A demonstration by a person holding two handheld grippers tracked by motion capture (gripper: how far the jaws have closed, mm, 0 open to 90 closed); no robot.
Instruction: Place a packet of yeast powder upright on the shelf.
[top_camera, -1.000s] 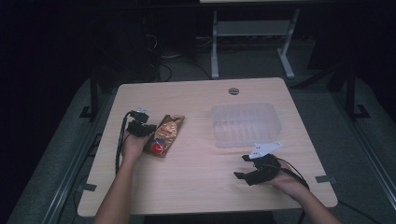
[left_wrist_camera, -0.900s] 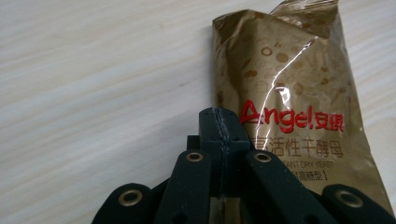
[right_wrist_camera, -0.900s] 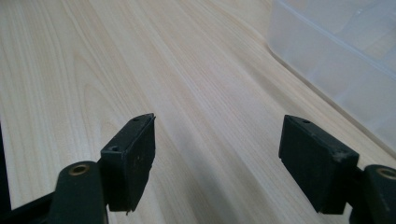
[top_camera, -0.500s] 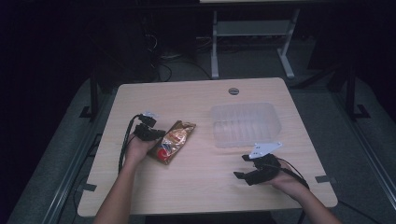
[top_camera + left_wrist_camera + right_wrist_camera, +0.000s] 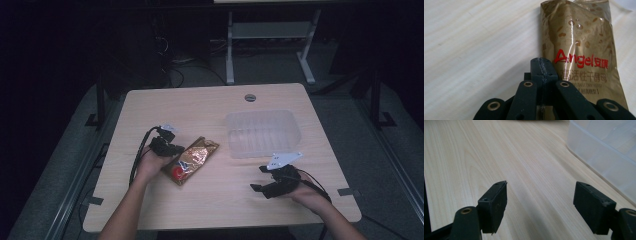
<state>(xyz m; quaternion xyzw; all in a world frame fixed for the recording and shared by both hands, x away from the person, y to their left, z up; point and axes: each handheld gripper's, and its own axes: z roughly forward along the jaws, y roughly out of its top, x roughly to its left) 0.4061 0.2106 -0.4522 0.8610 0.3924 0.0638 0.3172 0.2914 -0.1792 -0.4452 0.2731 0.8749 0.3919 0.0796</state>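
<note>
Pinching the gold packet in my closed left gripper, right gripper gaping beside the tub.

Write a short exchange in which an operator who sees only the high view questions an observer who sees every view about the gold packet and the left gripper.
Operator: What is printed on the gold packet beside the left gripper?
Observer: The left gripper view shows "Angel" in red, with "instant dry yeast" in small print below.
Operator: Are that gripper's jaws open?
Observer: No. They are pressed together at the packet's edge. I cannot tell whether they pinch it.
</note>
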